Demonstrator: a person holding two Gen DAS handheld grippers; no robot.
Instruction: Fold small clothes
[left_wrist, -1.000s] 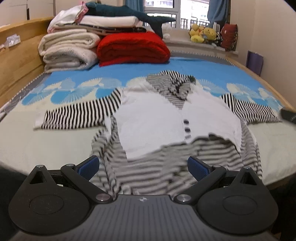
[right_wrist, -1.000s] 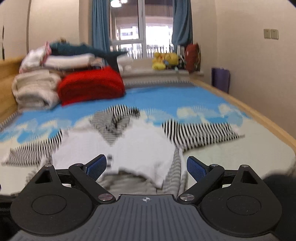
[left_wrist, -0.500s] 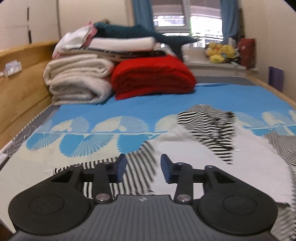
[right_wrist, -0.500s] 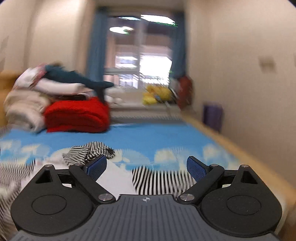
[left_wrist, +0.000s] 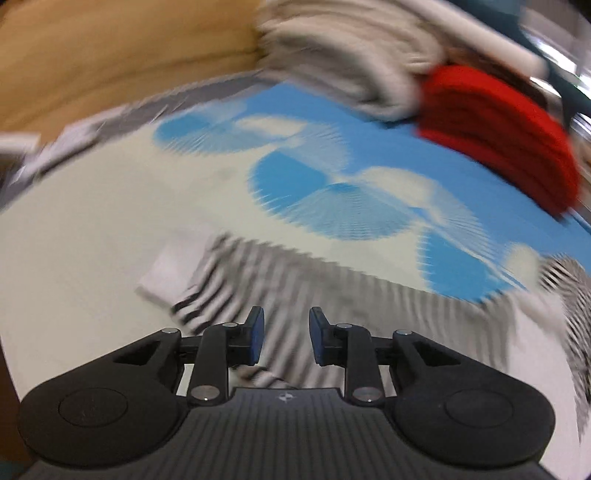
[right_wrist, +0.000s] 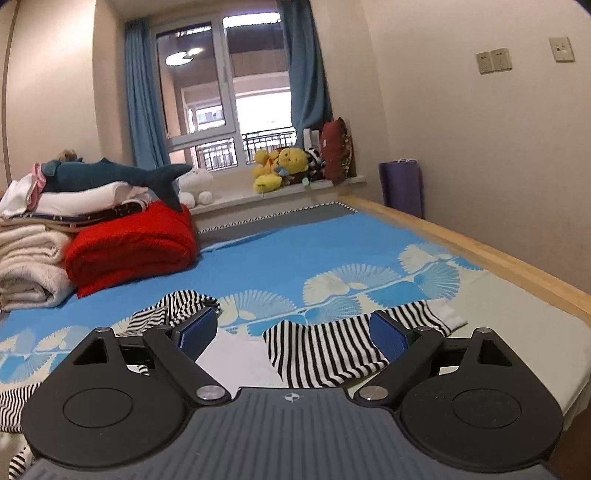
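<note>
Striped sleeve (left_wrist: 280, 291) beneath closing left fingers (left_wrist: 255, 334), unpinched, other sleeve (right_wrist: 332, 343) under spread right fingers (right_wrist: 388, 334)

Cream walls (right_wrist: 461, 147), switch plates (right_wrist: 493, 61) high on right wall. Window (right_wrist: 229, 110) at far end, blue curtains (right_wrist: 142, 110) on both sides, daylight and balcony railing behind glass. Plush toys (right_wrist: 284, 168) on windowsill (right_wrist: 280, 192). Wooden-framed bed (right_wrist: 480, 254) with blue fan-patterned sheet (right_wrist: 295, 251). Folded blankets stacked at far left: red (right_wrist: 133, 243), cream (right_wrist: 29, 266), shark plush (right_wrist: 110, 175) on top. Purple bag (right_wrist: 400, 186) by right wall. Left wrist view blurred; wooden headboard (left_wrist: 110, 55) visible.
</note>
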